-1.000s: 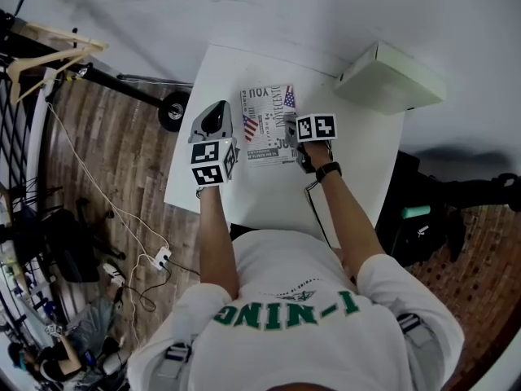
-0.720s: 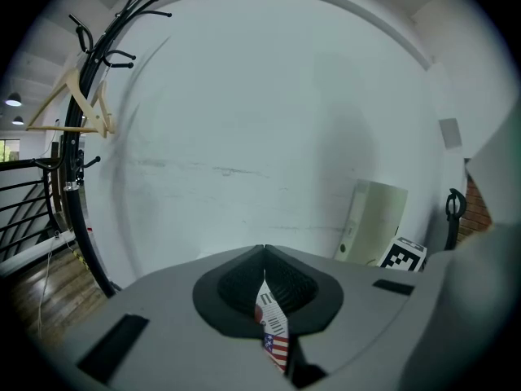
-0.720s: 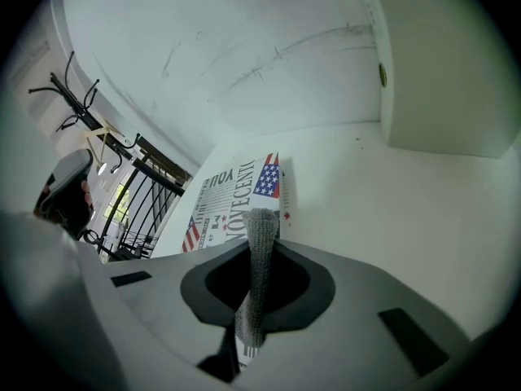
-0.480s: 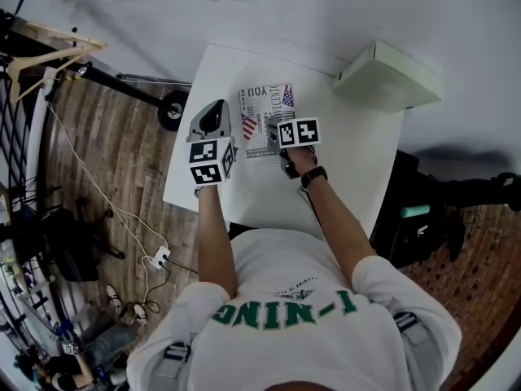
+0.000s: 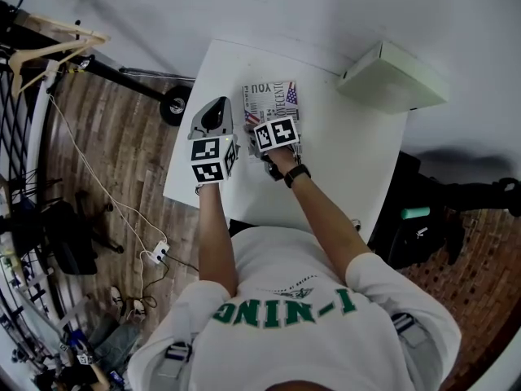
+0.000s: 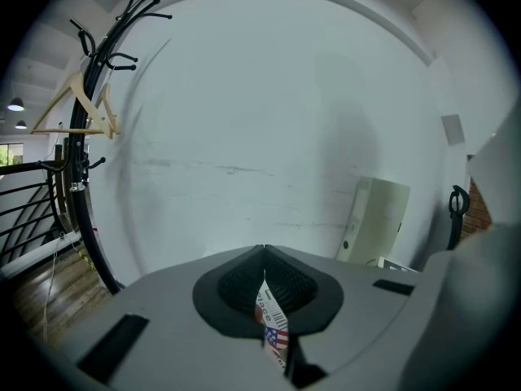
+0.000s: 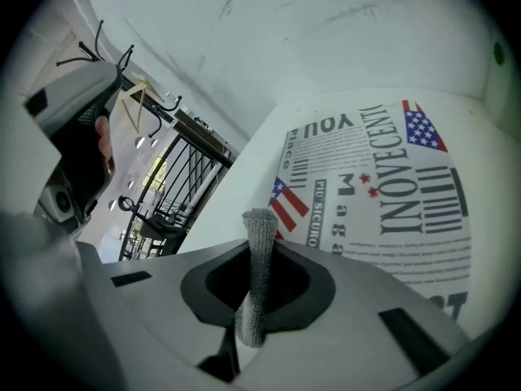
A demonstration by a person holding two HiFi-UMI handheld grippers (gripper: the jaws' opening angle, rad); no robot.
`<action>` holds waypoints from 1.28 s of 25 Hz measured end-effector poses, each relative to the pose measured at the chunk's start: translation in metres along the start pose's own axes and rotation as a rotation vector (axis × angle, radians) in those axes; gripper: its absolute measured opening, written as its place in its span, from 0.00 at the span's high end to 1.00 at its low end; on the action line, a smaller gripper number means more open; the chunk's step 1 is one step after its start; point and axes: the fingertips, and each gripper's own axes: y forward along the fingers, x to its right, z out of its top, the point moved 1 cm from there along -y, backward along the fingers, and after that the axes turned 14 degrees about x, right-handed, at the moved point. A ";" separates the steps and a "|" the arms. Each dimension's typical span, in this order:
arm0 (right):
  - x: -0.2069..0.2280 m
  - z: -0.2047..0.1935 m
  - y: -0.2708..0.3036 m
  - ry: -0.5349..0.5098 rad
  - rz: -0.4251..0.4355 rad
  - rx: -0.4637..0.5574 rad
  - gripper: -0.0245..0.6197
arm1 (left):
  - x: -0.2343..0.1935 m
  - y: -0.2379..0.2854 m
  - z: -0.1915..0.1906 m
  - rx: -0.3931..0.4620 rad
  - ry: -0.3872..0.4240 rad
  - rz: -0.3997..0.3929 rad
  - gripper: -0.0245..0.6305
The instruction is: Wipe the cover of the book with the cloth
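The book [image 5: 272,104], its cover printed with black lettering and small flags, lies flat on the white table [image 5: 346,165]. In the right gripper view the cover [image 7: 383,194] fills the space just ahead of the jaws. My right gripper [image 5: 273,134] is over the book's near left part, shut on a strip of grey knitted cloth [image 7: 259,275] that sticks up past the jaw tips [image 7: 260,239]. My left gripper [image 5: 213,127] rests beside the book's left edge, apart from it, jaws shut [image 6: 264,255]. A sliver of the cover [image 6: 273,326] shows through the slit behind them.
A pale flat box [image 5: 392,77] sits at the table's far right corner, also visible as the box [image 6: 374,222] against the wall. Left of the table are a coat rack with a hanger [image 5: 50,55], a wheel [image 5: 173,108] and cables on wood floor.
My right gripper has slid leftward over the cover with the cloth, from the book's right edge to its left part. The left gripper has stayed put.
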 end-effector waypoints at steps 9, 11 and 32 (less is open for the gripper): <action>0.086 0.011 -0.070 0.049 -0.172 0.090 0.91 | 0.008 0.001 0.001 0.008 0.000 -0.017 0.94; 0.102 0.012 -0.086 0.066 -0.198 0.112 0.91 | 0.011 0.001 0.002 0.010 0.001 -0.022 0.94; -0.020 -0.023 -0.001 -0.034 -0.018 -0.017 0.91 | -0.007 -0.016 -0.001 0.003 0.006 0.022 0.94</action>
